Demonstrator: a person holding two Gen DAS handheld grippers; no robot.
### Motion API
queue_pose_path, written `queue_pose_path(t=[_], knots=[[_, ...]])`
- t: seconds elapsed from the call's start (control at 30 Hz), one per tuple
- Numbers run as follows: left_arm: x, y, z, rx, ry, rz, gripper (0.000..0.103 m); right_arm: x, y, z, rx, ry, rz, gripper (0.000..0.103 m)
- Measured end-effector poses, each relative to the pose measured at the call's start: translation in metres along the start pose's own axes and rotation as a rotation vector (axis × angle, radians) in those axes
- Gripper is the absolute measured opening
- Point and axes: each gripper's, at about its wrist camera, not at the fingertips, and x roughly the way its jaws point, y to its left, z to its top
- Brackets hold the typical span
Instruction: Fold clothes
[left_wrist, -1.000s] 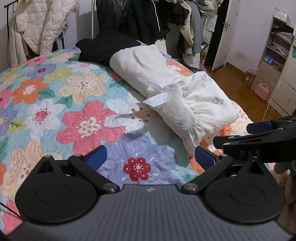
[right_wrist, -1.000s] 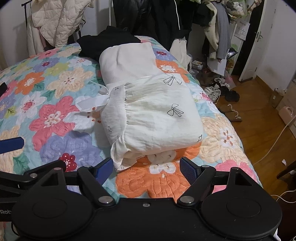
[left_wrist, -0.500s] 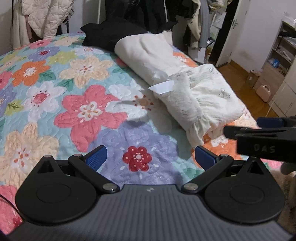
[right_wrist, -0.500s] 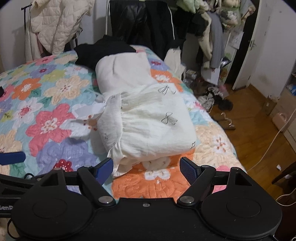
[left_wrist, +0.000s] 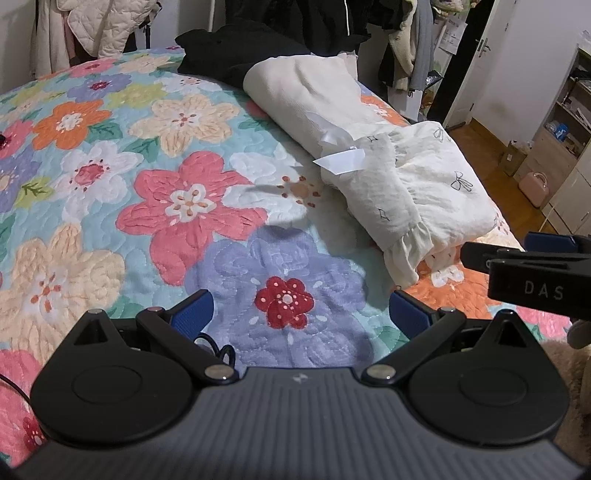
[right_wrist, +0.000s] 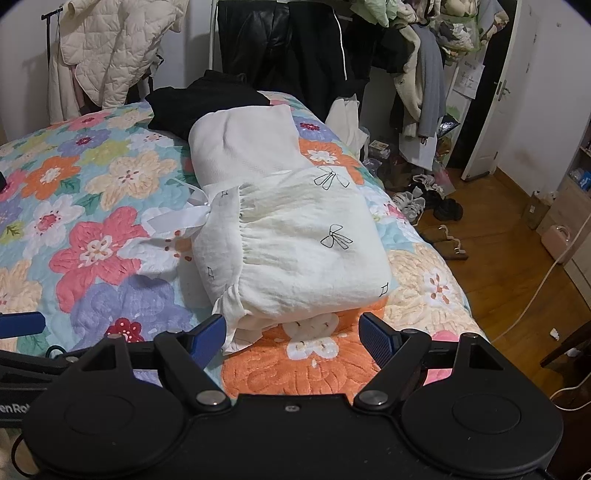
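Note:
A folded white garment (right_wrist: 306, 240) with black bow prints and a white ribbon lies on the flowered quilt (right_wrist: 92, 251), resting against a folded cream knit (right_wrist: 247, 140) behind it. In the left wrist view the same white garment (left_wrist: 417, 188) sits to the right, the cream knit (left_wrist: 306, 92) beyond. My right gripper (right_wrist: 293, 332) stands open just short of the garment's near edge, nothing between its fingers. My left gripper (left_wrist: 301, 312) hangs open over the quilt (left_wrist: 147, 184), left of the garment. The right gripper's side (left_wrist: 532, 269) shows at the right edge there.
A black garment (right_wrist: 207, 99) lies at the far end of the bed. Coats hang on racks (right_wrist: 122, 44) behind. Right of the bed are wooden floor (right_wrist: 509, 236), shoes (right_wrist: 424, 199), a white door (right_wrist: 498, 96) and a shelf unit (left_wrist: 561, 122).
Both grippers drew back and rose slightly from the folded white garment, which now looks a little farther away. Both stayed open; the garment has not moved.

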Motion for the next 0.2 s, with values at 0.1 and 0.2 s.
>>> queue_pose_path(t=[0.1,0.2], knots=[[-0.0026,0.0025,0.0008,-0.004,0.001,-0.001,0.103,0.0003,0.0,0.0002,0.0,0.0,-0.002,0.083],[-0.0055,0.0052,0.0016,-0.009,0.001,-0.003,0.103,0.001,0.0002,0.0005,-0.001,0.003,-0.001,0.083]])
